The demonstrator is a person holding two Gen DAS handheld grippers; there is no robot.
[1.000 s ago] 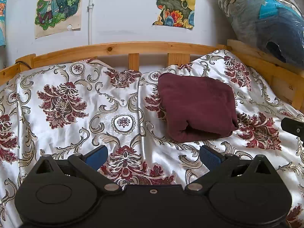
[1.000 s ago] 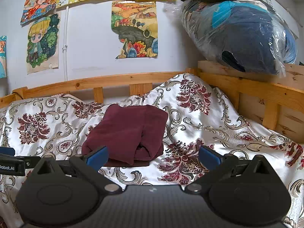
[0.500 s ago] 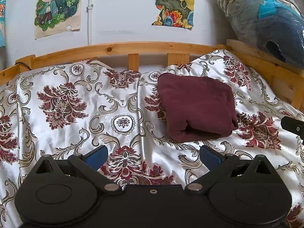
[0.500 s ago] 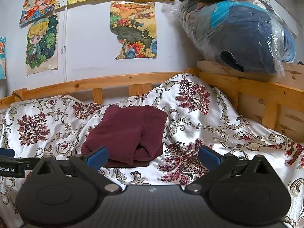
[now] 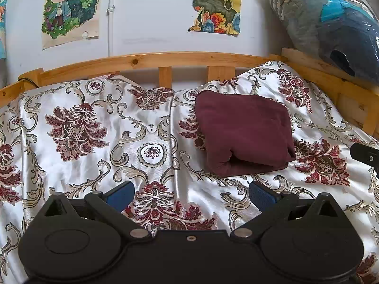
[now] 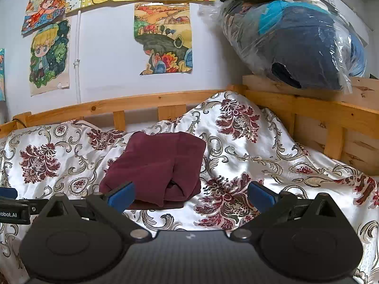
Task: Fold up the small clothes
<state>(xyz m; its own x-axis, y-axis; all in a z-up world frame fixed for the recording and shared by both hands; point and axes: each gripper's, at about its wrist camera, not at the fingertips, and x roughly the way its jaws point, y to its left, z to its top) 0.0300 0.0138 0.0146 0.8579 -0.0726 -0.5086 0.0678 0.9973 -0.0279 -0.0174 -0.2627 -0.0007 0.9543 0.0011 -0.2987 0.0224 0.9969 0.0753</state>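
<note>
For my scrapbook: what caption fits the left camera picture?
Folded maroon garment on floral bedspread, open left gripper hovering nearby.

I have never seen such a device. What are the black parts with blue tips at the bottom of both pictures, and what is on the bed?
Each picture comes from a camera fixed on a hand-held gripper and looks forward along its two fingers. The black parts are the gripper bodies; the blue tips are the finger pads. One view shows the left gripper, the other the right gripper. Both are open and hold nothing. On the flowered bedspread lies a dark red garment, already folded into a thick bundle. Behind are a wooden bed rail and drawings on the wall.
</note>
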